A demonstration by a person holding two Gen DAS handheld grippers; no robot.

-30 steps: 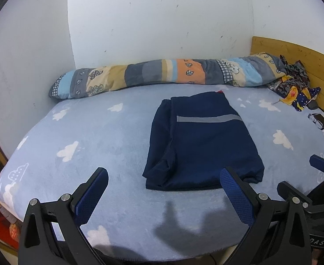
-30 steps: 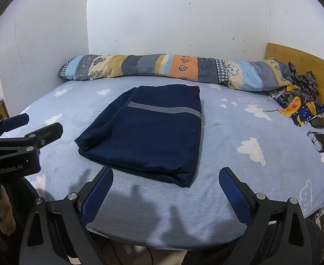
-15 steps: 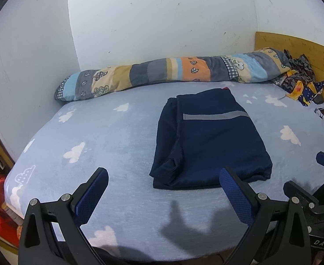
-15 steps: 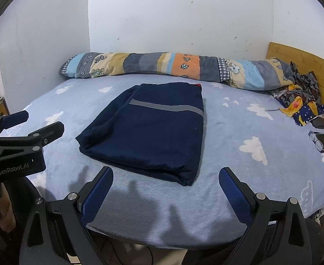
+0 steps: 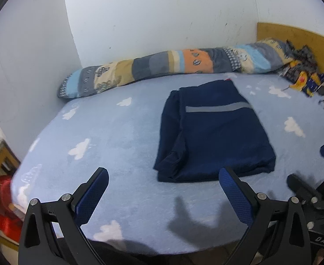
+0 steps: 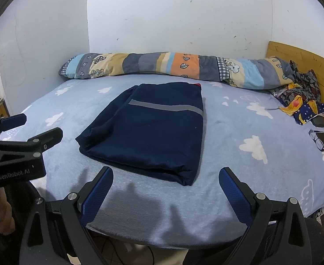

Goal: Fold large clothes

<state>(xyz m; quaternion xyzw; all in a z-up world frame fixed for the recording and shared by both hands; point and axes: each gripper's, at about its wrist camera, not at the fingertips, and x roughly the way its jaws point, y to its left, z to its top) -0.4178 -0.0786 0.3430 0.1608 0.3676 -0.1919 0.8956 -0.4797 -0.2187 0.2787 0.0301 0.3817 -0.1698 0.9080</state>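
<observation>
— Both hand-held grippers hang short of the near edge of the bed (image 6: 279,176): the left hand-held gripper (image 5: 163,195) and the right hand-held gripper (image 6: 165,193) each have their blue pads spread wide with nothing between them.

— And the garment?

— A dark navy garment (image 6: 153,130) lies in the middle of the bed, already folded into a rough rectangle, with a grey stripe (image 6: 166,107) running across its far part. Neither gripper touches it. The long patchwork bolster (image 6: 173,68) runs along the wall behind it, well apart from it.

— How do you expect it to handle?

— Soft and limp, I'd say, several layers thick. It looks light enough for one gripper to lift, but it will sag and slide open if held at a single point. The fleecy sheet probably drags on it a little.

— So where would you take hold?

— At the two near corners, one per gripper, pinching through all the layers. In the left wrist view the left side (image 5: 170,145) shows loose, uneven layers and a tucked flap; that edge is the likeliest to spill. The right side looks like a clean fold line.

— Does it need another fold?

— I can't tell; it could pass as finished.
</observation>
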